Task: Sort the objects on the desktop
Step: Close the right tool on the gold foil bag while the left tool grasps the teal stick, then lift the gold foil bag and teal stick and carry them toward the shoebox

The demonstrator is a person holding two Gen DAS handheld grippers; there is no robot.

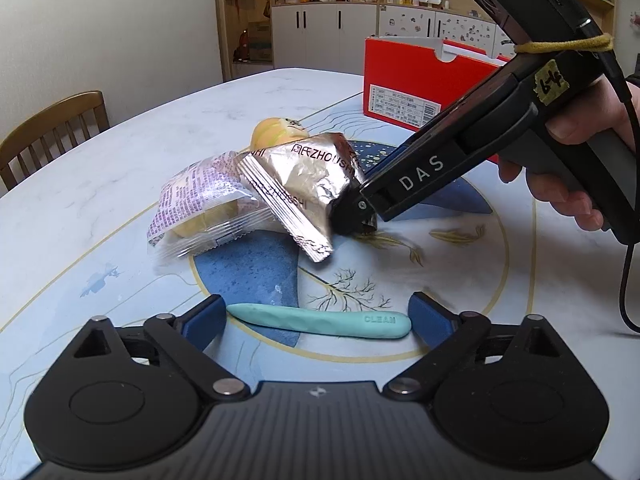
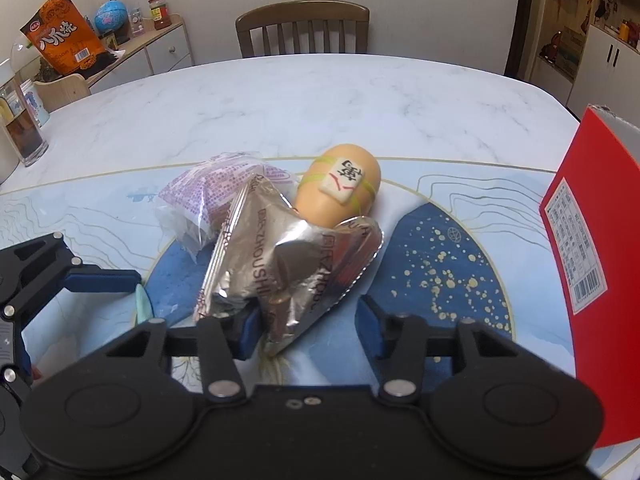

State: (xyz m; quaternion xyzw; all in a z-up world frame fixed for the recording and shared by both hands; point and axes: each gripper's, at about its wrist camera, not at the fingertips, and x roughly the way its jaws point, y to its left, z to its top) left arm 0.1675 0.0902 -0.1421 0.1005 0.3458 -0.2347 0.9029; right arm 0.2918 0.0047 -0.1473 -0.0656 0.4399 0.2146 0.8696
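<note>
The right gripper (image 2: 308,330) is clamping the foil packet (image 2: 296,256); next, lifting toward the red box (image 2: 592,272) at its right. The left gripper (image 1: 316,316) is hanging open.

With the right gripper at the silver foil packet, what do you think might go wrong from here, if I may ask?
1. The right gripper reaches only a crumpled corner of the silver foil packet, so the foil may slip out or tear when lifted.
2. The packet leans on the clear-wrapped pastry and the tan egg-shaped toy; pulling it could drag the pastry or set the toy rolling.
3. The left gripper is open around the teal stick, close by; the two could collide.
</note>
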